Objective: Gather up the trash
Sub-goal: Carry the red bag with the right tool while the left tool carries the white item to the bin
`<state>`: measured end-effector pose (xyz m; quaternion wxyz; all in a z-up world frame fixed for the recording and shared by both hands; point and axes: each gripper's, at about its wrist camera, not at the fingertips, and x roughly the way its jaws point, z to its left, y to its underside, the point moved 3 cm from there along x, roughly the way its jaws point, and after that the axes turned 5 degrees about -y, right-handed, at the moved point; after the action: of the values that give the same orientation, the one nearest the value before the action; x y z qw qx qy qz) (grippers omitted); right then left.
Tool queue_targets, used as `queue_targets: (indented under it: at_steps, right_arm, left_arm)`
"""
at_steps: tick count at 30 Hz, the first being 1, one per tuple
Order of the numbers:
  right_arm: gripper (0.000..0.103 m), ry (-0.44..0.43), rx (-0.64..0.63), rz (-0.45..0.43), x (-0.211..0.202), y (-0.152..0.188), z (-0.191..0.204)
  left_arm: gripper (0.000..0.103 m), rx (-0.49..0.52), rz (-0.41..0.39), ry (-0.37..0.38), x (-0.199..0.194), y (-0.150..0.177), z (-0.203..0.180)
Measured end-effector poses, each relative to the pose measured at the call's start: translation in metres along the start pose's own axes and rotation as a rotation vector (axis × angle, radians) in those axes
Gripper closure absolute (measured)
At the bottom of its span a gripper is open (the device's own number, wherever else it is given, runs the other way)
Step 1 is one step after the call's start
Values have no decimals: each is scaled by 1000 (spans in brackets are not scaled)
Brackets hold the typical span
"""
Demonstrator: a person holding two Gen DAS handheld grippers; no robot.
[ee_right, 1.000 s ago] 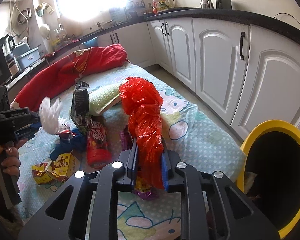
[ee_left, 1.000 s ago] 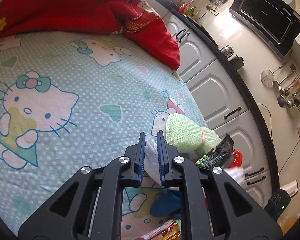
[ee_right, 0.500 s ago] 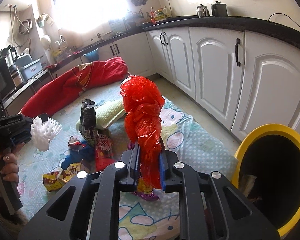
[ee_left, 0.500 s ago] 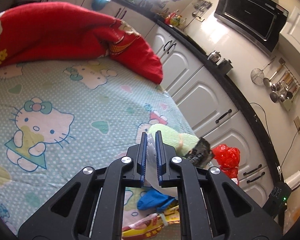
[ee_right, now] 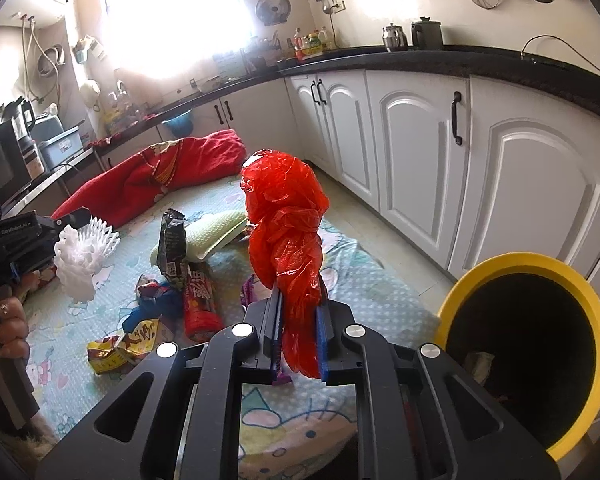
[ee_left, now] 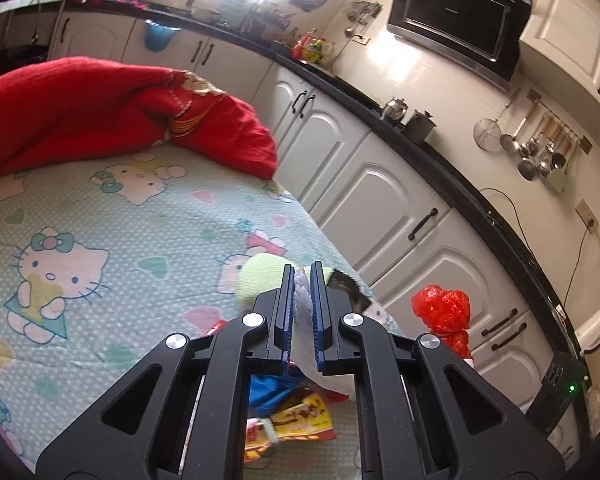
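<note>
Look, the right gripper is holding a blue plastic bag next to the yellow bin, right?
Not blue. The right wrist view shows the right gripper shut on a red plastic bag, beside the yellow bin.

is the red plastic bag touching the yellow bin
Apart. The right wrist view shows the red plastic bag clamped in the right hand-held gripper, with mat visible between it and the yellow bin.

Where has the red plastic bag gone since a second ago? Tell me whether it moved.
Yes. The red plastic bag, clamped in the right gripper, has risen: its top now reaches the red blanket, and it sits left of the yellow bin.
</note>
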<state>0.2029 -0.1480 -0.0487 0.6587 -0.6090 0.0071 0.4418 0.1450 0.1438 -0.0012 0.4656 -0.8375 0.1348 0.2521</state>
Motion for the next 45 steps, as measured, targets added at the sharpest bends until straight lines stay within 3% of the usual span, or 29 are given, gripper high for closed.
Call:
queue_targets:
  at_steps: [23,45]
  right_arm:
    - [90,96,31,-74,-75,5,-57]
    - [90,178,106,-97,-108,18,-108]
  left_arm:
    - [99,155,2,93,7,30,-107]
    - [99,281,11,141,30,65,-180]
